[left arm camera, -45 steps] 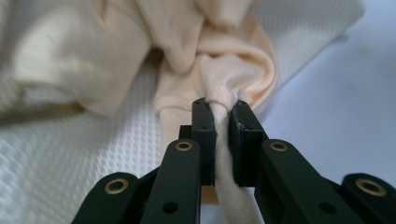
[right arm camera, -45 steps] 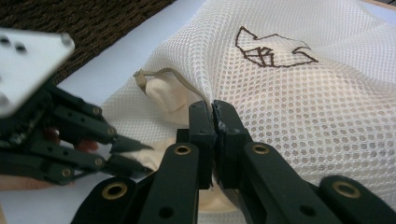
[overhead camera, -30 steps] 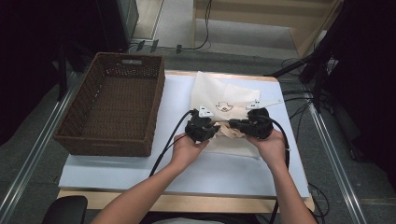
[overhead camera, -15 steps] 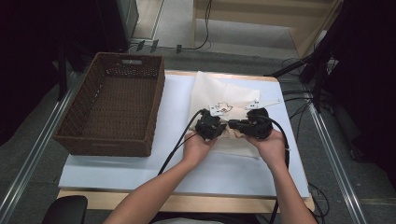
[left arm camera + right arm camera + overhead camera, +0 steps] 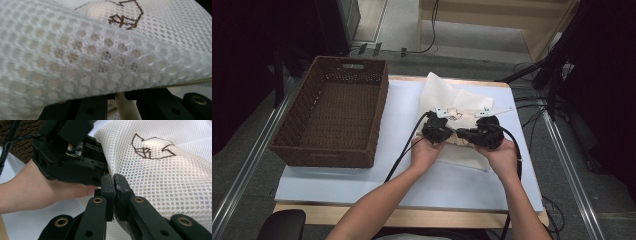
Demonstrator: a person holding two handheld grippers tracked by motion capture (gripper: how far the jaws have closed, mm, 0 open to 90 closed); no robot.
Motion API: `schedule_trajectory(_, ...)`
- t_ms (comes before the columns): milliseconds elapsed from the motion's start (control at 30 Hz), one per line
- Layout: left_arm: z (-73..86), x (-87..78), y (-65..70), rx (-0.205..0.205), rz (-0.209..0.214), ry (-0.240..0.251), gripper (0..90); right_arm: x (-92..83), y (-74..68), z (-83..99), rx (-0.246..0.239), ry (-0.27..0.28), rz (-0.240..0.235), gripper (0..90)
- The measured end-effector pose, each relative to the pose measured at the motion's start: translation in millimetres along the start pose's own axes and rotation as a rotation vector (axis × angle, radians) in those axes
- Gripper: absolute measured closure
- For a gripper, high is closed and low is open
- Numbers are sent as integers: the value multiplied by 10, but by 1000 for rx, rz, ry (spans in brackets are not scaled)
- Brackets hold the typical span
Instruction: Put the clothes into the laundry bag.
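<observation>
White mesh bag (image 5: 459, 122) lies on the table (image 5: 362, 175), right of the wicker basket (image 5: 329, 120). Left gripper (image 5: 438, 131) and right gripper (image 5: 111, 185), nearly touching, each pinch its near edge. Step: gripping to fold or lift; next, move both hands together.

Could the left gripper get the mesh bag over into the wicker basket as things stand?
Probably not yet: the left gripper and the right gripper both pinch the mesh bag, so the right must let go first. The wicker basket sits open, with bare table between.
</observation>
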State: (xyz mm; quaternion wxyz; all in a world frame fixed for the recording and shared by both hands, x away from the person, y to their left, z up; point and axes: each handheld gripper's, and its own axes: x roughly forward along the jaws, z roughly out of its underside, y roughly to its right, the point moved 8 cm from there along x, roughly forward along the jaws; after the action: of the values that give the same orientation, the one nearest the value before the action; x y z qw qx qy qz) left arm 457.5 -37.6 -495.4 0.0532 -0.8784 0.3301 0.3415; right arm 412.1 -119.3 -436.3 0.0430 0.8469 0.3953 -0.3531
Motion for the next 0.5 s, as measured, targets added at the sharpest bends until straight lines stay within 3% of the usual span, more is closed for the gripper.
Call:
schedule_trajectory(67, 19, 48, 7, 19, 8, -17, 827, 6, 6, 6, 4, -4, -2, 890)
schedule_trajectory(167, 77, 135, 13, 26, 57, -98, 819, 25, 12, 19, 0, -16, 2, 890)
schedule_trajectory(333, 86, 135, -2, 42, 66, -79, 813, 47, 22, 32, -2, -22, 5, 890)
schedule_trajectory(500, 70, 140, -5, 14, 75, -72, 799, 56, 26, 39, 0, -26, 10, 890)
